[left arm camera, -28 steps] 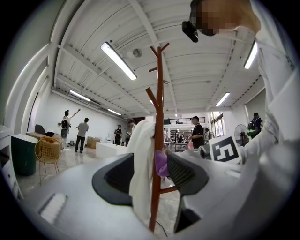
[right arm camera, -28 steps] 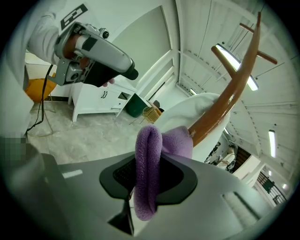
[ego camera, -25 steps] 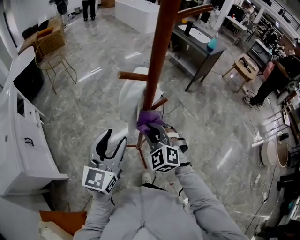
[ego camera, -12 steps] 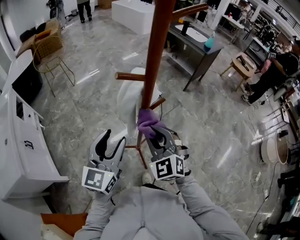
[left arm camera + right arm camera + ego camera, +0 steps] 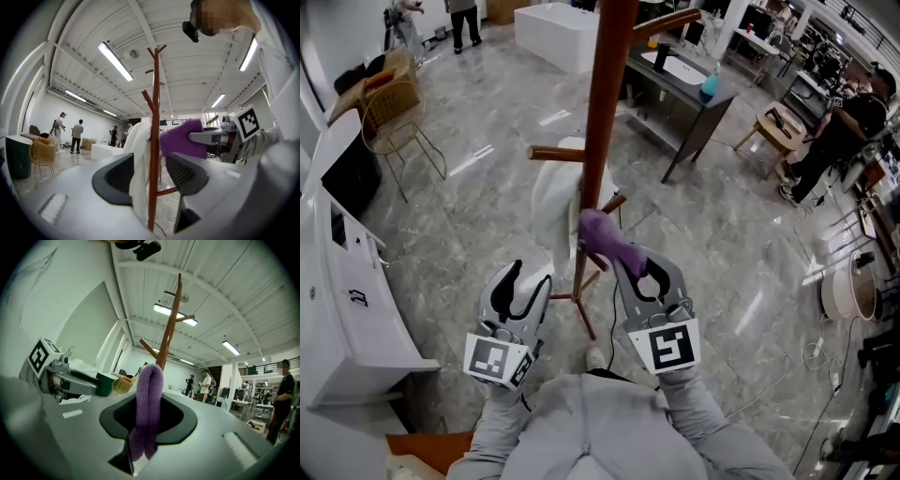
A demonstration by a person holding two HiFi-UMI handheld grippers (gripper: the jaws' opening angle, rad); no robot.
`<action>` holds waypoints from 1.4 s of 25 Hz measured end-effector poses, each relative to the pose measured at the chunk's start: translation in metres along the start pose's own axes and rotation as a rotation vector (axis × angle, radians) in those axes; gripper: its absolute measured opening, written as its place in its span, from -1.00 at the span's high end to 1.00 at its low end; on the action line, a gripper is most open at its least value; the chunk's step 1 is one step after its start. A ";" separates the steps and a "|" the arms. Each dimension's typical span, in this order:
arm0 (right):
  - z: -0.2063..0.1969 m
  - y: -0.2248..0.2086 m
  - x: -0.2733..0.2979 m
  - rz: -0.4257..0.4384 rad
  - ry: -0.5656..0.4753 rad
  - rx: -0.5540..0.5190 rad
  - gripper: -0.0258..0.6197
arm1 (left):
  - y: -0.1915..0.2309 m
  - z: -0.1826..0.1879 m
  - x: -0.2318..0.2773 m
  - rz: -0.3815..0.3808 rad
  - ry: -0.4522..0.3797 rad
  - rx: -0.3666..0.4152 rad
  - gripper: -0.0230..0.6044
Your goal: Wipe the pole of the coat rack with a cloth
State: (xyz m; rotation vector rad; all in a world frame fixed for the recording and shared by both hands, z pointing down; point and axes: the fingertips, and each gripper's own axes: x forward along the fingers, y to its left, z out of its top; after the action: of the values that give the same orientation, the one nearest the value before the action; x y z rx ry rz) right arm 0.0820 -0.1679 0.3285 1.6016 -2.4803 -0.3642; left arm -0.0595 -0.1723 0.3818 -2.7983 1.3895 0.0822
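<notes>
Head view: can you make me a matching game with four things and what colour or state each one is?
Things:
1. cloth
2. pole
3. left gripper
4. chair

Colour or state:
A. open
B. yellow
C. purple
D. brown

Pairs: 1-C, 2-D, 3-A, 4-B

A dark counter [image 5: 689, 84] is shown bearing a teal bottle [image 5: 710, 86]; a wooden stool [image 5: 776, 127] and a person in black [image 5: 839, 131] are seen to its right, a gold wire chair [image 5: 392, 111] well left.
</notes>
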 end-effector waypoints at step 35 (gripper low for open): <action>0.131 -0.013 0.063 -0.057 -0.165 -0.179 0.67 | 0.031 0.004 -0.044 0.107 -0.012 -0.002 0.17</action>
State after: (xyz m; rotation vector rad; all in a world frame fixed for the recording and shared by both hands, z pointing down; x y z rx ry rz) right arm 0.0321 -0.2152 0.2001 1.6309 -2.4387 -0.7320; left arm -0.1112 -0.1563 0.3805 -2.7189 1.5371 0.1021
